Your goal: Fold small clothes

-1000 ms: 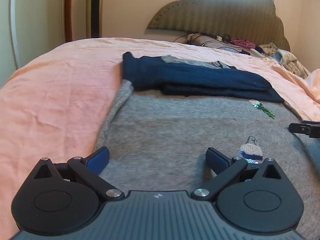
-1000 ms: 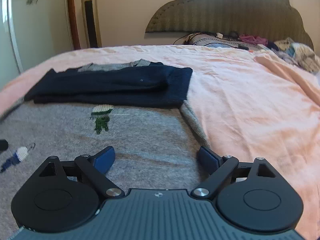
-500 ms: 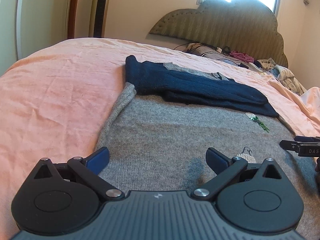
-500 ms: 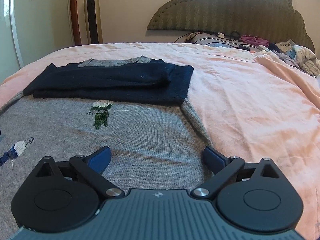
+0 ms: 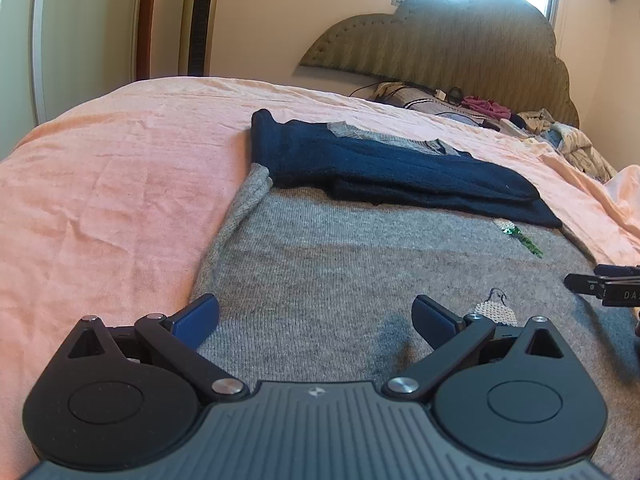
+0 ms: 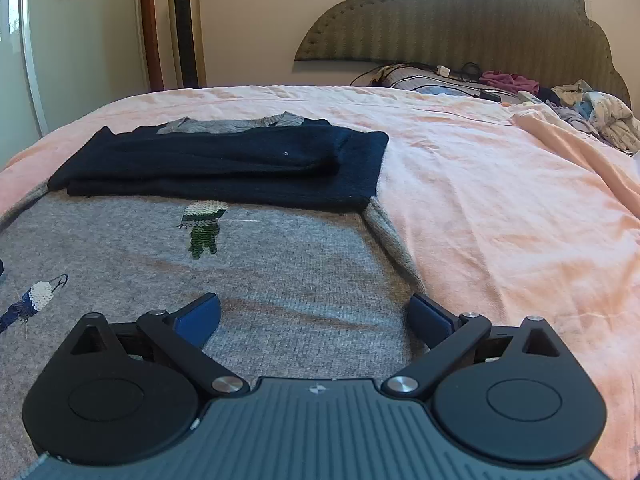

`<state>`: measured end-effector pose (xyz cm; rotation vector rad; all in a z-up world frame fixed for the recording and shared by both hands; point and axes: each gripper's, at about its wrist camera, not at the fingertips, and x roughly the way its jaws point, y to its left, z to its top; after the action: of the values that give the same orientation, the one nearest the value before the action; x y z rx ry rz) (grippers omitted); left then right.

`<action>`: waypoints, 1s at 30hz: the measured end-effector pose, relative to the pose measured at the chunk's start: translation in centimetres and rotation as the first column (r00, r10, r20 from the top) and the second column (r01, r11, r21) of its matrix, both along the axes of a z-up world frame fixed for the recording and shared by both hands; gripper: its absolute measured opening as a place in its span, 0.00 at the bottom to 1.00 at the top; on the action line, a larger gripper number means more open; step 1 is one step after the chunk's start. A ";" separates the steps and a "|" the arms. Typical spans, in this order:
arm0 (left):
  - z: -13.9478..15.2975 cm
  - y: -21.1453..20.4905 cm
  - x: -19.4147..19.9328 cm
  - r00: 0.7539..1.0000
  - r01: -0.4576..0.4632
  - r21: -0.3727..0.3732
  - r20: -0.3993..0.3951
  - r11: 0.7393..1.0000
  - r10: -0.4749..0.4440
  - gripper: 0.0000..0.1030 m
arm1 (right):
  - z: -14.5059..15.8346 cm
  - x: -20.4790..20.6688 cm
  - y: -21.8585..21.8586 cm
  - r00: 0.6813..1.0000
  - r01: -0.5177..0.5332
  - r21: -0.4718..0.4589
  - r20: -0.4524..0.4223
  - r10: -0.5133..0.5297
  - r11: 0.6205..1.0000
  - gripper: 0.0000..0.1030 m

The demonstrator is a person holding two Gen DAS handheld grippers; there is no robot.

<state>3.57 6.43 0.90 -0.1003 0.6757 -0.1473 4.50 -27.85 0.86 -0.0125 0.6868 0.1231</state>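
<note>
Pink bedsheet (image 5: 120, 184) covers the bed from edge to edge, with an olive headboard (image 6: 460, 24) and a heap of loose clothes (image 6: 592, 112) at the far end by the pillows. Spread flat across the middle of the bed lies the grey sweater (image 5: 360, 280), its navy sleeves (image 6: 224, 164) already folded across the chest (so the body makes a tidy rectangle). Its long axis runs from the near edge of the bed toward the headboard, collar (image 6: 236, 124) pointing that way and hem nearest the cameras; small knitted figures (image 6: 204, 228) dot the front.

Each tool sits low over one side of the hem, probably to lift both corners together and carry them up toward the collar. The left gripper (image 5: 316, 316) has its blue fingers (image 5: 196, 316) spread wide, holding nothing, near the sweater's left side. The right gripper (image 6: 316, 316) is likewise wide apart and unloaded, one finger right at the sweater's right side seam.
</note>
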 end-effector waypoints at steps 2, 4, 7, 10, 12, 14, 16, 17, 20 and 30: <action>-0.1 -0.6 0.0 1.000 0.003 0.042 -0.008 0.999 -0.002 1.00 | 0.0 0.0 0.1 1.000 -0.002 -0.005 0.000 0.002 1.000 0.98; -0.2 -1.3 0.1 1.000 0.008 0.101 -0.021 0.995 -0.006 1.00 | 0.0 -0.1 0.3 1.000 -0.003 -0.016 0.000 0.003 1.000 0.99; 0.1 -2.4 -0.3 0.999 0.017 0.169 -0.036 0.985 -0.011 1.00 | 0.3 -0.3 0.8 1.000 0.023 -0.051 -0.004 -0.023 0.998 1.00; 1.8 -3.7 1.2 0.996 0.086 0.127 -0.047 0.988 -0.080 1.00 | 2.0 0.3 2.0 0.999 0.032 -0.035 -0.018 -0.032 0.999 1.00; 2.9 -5.4 3.0 0.994 0.102 0.136 0.011 0.985 -0.104 1.00 | 3.3 1.4 3.3 1.000 0.001 0.009 0.019 -0.001 1.000 1.00; 2.6 -7.3 5.2 0.992 0.125 0.159 0.004 0.979 -0.127 1.00 | 3.7 3.6 5.0 1.000 -0.016 0.014 0.011 0.015 1.000 1.00; 1.1 -8.5 7.1 0.992 0.093 0.188 -0.098 0.978 -0.076 1.00 | 2.4 5.8 6.5 0.999 -0.008 -0.019 -0.048 0.007 1.000 1.00; 0.2 -8.8 7.3 0.990 0.081 0.194 -0.129 0.978 -0.057 1.00 | 1.3 6.8 7.0 0.994 0.016 -0.047 -0.104 -0.021 0.999 1.00; -0.6 -7.9 4.8 0.997 0.065 0.168 -0.045 0.984 -0.058 1.00 | -0.1 4.9 7.2 0.998 0.053 -0.028 -0.021 -0.054 0.998 1.00; -0.2 -5.0 -4.7 0.999 0.028 0.121 -0.019 0.992 -0.025 1.00 | 0.2 -8.6 5.2 0.999 0.034 -0.008 -0.006 -0.034 0.999 1.00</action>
<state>-1.12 1.45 0.70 0.0239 0.7020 -0.1307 -4.10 -22.60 1.06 -0.0078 0.6930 0.0876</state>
